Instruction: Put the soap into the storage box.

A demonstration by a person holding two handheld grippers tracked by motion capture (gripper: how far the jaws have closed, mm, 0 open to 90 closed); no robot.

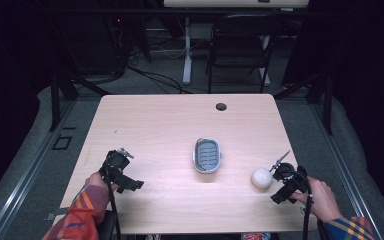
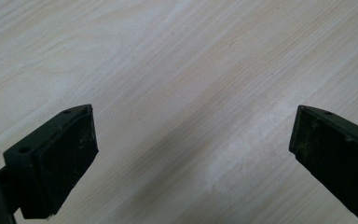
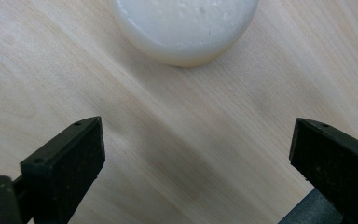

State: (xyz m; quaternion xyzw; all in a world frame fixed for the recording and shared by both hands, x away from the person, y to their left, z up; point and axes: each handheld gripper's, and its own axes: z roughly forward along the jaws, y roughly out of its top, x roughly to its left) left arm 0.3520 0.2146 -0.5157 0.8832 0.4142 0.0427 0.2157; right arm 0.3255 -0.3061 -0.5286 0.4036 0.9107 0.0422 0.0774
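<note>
A round white bar of soap (image 1: pixel 261 178) lies on the light wooden table (image 1: pixel 170 125) at the front right. In the right gripper view the soap (image 3: pixel 185 29) sits just beyond the jaws, apart from them. My right gripper (image 1: pixel 276 172) is held right beside the soap, and its jaws (image 3: pixel 196 154) stand wide open over bare wood. A grey oval soap dish (image 1: pixel 207 155) rests mid-table. At the front left my left gripper (image 1: pixel 116 161) is low over the table, open (image 2: pixel 191 149), with nothing between its pads.
A round cable hole (image 1: pixel 221 106) sits near the table's far edge. Behind the table stand a dark folding chair (image 1: pixel 240 47) and a white desk leg (image 1: pixel 186 50). Cables trail from both grippers toward the front edge.
</note>
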